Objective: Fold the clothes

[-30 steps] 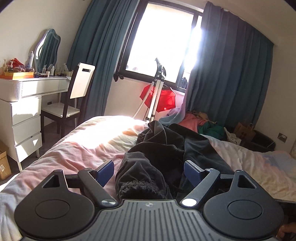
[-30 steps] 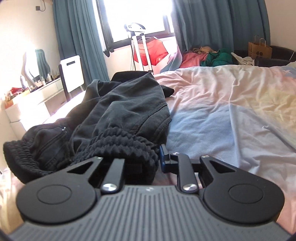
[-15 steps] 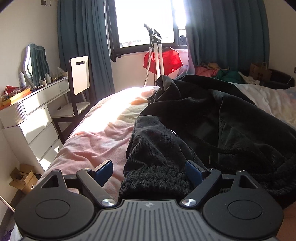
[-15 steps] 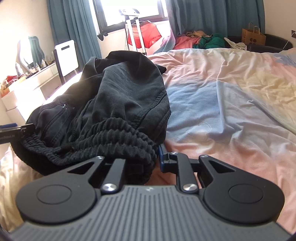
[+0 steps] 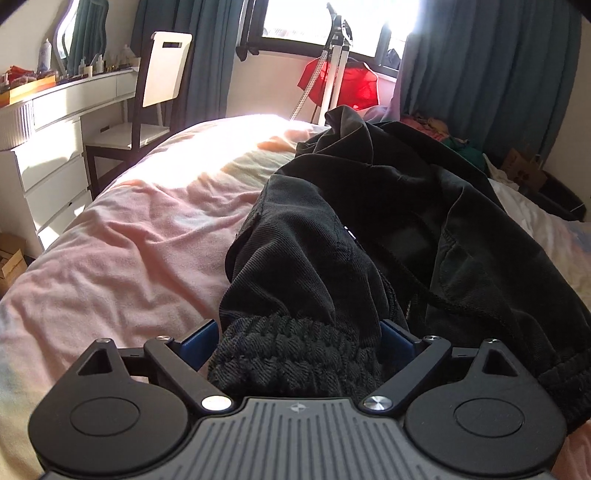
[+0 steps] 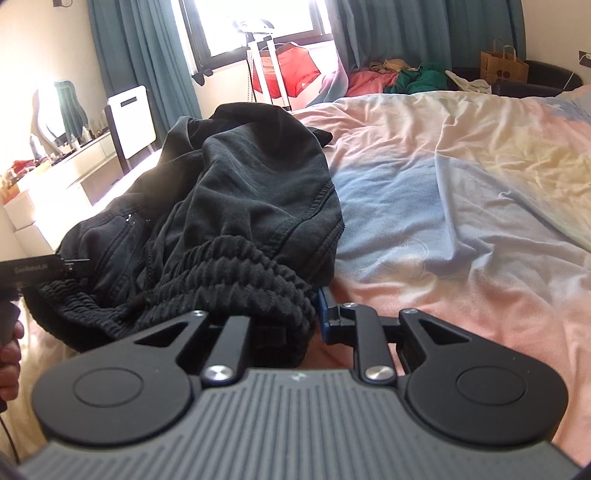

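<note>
Here, the dark trousers lie bunched on the bed, no fold yet made. We hold the ribbed waistband in both grippers, left gripper and right gripper each clamped on it. Sunlit window at 12 o'clock; dresser at 10.

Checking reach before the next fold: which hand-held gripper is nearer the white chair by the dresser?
Left. The left hand-held gripper grips the black pants waistband on the chair's side of the bed; the right hand-held gripper holds the waistband's other end, farther away.
</note>
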`<move>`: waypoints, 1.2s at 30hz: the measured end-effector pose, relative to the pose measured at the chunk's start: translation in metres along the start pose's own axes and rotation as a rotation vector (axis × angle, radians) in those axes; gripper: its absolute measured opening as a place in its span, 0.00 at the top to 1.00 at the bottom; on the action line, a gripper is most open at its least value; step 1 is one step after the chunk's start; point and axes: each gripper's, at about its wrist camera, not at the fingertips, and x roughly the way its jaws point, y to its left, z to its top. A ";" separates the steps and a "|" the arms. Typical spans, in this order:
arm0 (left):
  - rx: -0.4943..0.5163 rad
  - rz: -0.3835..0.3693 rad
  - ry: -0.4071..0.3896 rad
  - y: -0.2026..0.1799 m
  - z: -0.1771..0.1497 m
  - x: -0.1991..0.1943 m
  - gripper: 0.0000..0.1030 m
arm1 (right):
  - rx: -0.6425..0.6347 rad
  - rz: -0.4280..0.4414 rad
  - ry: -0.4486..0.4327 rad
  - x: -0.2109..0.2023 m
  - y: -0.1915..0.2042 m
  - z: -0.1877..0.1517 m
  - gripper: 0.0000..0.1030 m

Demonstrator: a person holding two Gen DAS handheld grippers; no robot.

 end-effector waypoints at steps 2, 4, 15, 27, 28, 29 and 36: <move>-0.068 -0.019 0.037 0.008 -0.003 0.007 0.15 | 0.001 -0.003 0.006 0.001 0.000 0.000 0.79; -0.094 -0.023 0.066 0.012 -0.004 0.014 0.22 | 0.007 -0.004 0.011 0.001 -0.001 0.000 0.79; -0.235 -0.089 0.080 0.029 -0.007 0.017 0.57 | 0.233 0.091 0.139 -0.006 -0.023 -0.005 0.47; -0.683 -0.308 0.003 0.088 -0.014 -0.002 0.83 | 0.364 0.265 0.063 -0.045 -0.052 0.008 0.25; -0.689 -0.299 0.011 0.090 -0.014 -0.001 0.83 | 0.388 0.279 0.047 -0.045 -0.056 0.009 0.23; -0.696 -0.289 0.021 0.091 -0.016 0.001 0.83 | 0.425 0.291 0.042 -0.041 -0.060 0.007 0.20; -0.676 -0.248 0.067 0.093 -0.019 0.000 0.79 | 0.612 0.360 0.088 -0.001 -0.073 -0.003 0.20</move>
